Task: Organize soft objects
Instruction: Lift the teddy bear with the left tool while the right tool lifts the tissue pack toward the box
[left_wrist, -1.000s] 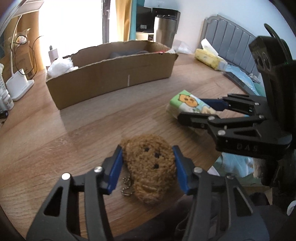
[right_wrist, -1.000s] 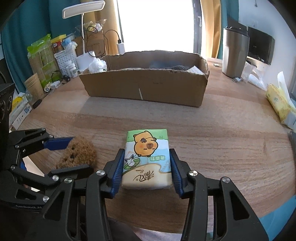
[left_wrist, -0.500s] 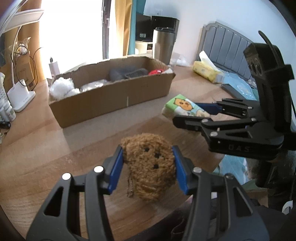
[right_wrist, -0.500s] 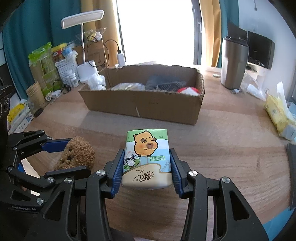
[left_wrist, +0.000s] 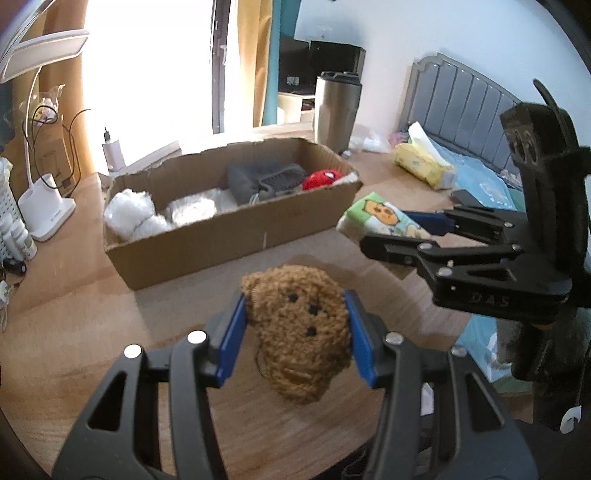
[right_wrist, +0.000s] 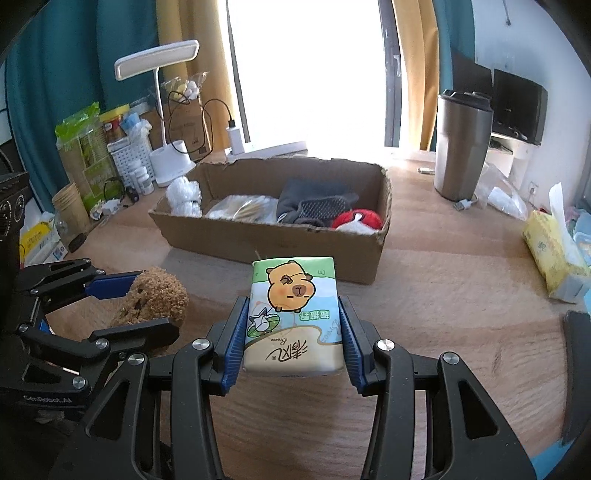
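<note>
Two soft things are being carried toward the box; neither is inside it.

In the left wrist view, the left gripper (left_wrist: 295, 336) is clamping one brown plush toy (left_wrist: 300, 332) above the wooden table (left_wrist: 74, 332), near the front wall of the one cardboard box (left_wrist: 207, 243). The box is already holding four things I can count: one white fluffy item (left_wrist: 129, 216), one clear plastic pack (left_wrist: 192, 208), one grey cloth (left_wrist: 264, 179) and one red plush (left_wrist: 325, 178). In the right wrist view, the right gripper (right_wrist: 291, 332) is squeezing one tissue pack (right_wrist: 293, 314), also in the air before the box. I judge the task is more than half done: these two items are waiting to be placed.
</note>
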